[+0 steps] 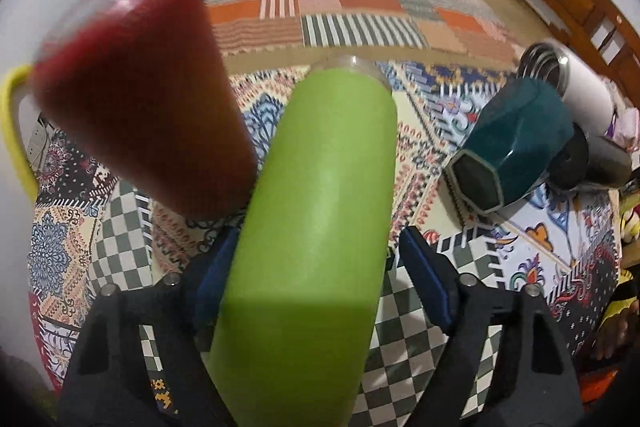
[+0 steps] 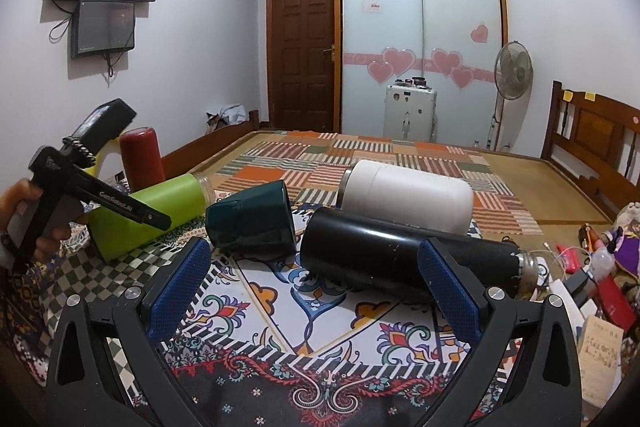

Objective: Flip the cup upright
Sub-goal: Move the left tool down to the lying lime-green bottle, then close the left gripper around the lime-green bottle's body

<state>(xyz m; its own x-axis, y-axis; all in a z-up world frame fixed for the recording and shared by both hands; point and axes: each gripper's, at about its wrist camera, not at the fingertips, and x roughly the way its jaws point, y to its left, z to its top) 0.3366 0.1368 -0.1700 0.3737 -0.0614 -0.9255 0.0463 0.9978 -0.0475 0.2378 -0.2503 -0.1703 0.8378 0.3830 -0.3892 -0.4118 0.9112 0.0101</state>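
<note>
Green cup [image 1: 316, 227] lying tilted on patterned cloth [image 2: 320, 307], clear mouth pointing away, between left gripper [image 1: 316, 263] pads, seemingly touching one only. Red cup [image 2: 142, 159] upright behind. Right gripper [image 2: 316, 291] wide open, holding nothing.

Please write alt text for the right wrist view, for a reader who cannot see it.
The open right gripper hovers over a patterned cloth where a black metal flask, white flask and dark green faceted cup lie sideways. At left, the left gripper reaches a lime green cup beside an upright red cup.
</note>
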